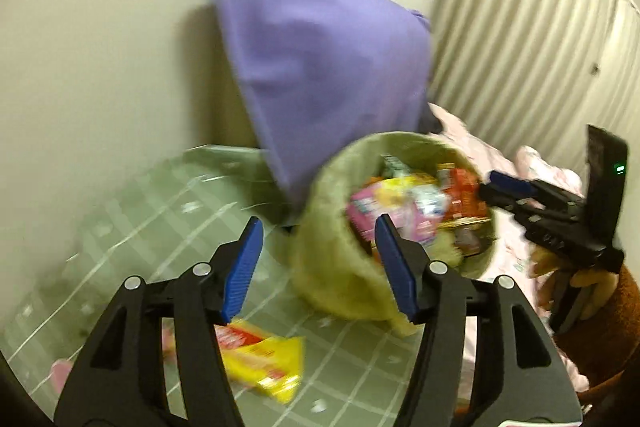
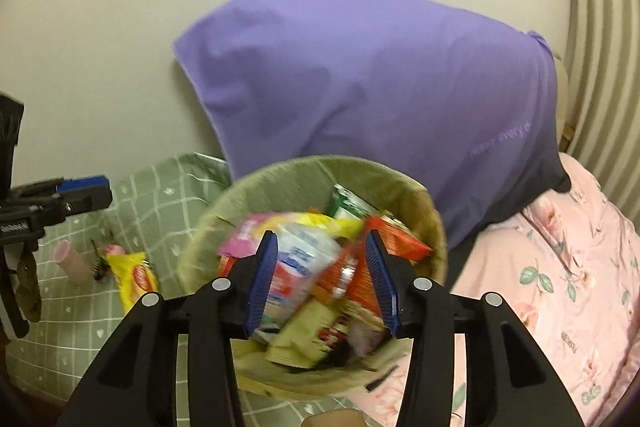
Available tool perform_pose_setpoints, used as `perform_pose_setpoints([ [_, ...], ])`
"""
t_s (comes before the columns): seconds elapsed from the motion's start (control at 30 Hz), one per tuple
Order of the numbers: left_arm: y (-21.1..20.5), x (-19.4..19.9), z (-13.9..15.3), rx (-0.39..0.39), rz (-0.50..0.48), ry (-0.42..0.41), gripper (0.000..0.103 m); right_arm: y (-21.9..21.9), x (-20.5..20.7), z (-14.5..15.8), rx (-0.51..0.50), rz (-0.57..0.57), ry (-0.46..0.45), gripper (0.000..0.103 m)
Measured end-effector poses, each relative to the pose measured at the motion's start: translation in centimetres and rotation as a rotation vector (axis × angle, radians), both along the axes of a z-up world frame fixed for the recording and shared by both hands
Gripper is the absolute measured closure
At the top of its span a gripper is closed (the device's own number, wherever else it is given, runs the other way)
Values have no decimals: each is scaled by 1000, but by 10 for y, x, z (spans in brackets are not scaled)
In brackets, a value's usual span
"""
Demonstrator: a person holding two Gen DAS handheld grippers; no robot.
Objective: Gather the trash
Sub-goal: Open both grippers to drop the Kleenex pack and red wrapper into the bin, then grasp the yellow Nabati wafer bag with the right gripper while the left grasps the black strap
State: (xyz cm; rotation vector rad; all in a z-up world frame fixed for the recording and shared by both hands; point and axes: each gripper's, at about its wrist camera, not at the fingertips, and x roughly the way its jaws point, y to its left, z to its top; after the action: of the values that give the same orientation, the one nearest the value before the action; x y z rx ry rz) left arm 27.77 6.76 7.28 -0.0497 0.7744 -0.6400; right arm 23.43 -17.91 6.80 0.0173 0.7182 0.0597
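Observation:
A round green fabric basket (image 1: 320, 267) (image 2: 280, 183) full of snack wrappers stands on a green checked bedsheet (image 1: 168, 203). My left gripper (image 1: 320, 267) is open and empty, just left of the basket and above a yellow and red snack packet (image 1: 264, 359) lying on the sheet. That packet also shows in the right wrist view (image 2: 134, 277). My right gripper (image 2: 322, 281) is open and empty, hovering over the wrappers in the basket. In the left wrist view it (image 1: 512, 187) reaches over the basket's right rim.
A purple pillow (image 1: 320, 67) (image 2: 380, 99) leans on the wall behind the basket. A pink floral quilt (image 2: 560, 267) lies to the right. A pink tube (image 2: 74, 263) and a small dark scrap (image 2: 100, 269) lie on the sheet near the packet.

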Motion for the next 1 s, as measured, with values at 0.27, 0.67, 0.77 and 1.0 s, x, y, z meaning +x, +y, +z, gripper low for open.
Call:
perform_pose_setpoints([
  [0.27, 99, -21, -40, -39, 276, 85, 48, 58, 4, 4, 59, 166, -12, 60],
  [0.67, 136, -75, -107, -2, 378, 212, 48, 122, 6, -22, 75, 357, 67, 60],
  [0.77, 134, -72, -125, 1, 407, 270, 48, 125, 7, -29, 94, 378, 91, 60],
  [1.0, 125, -43, -133, -37, 463, 290, 48, 135, 0, -57, 61, 435, 164, 60],
])
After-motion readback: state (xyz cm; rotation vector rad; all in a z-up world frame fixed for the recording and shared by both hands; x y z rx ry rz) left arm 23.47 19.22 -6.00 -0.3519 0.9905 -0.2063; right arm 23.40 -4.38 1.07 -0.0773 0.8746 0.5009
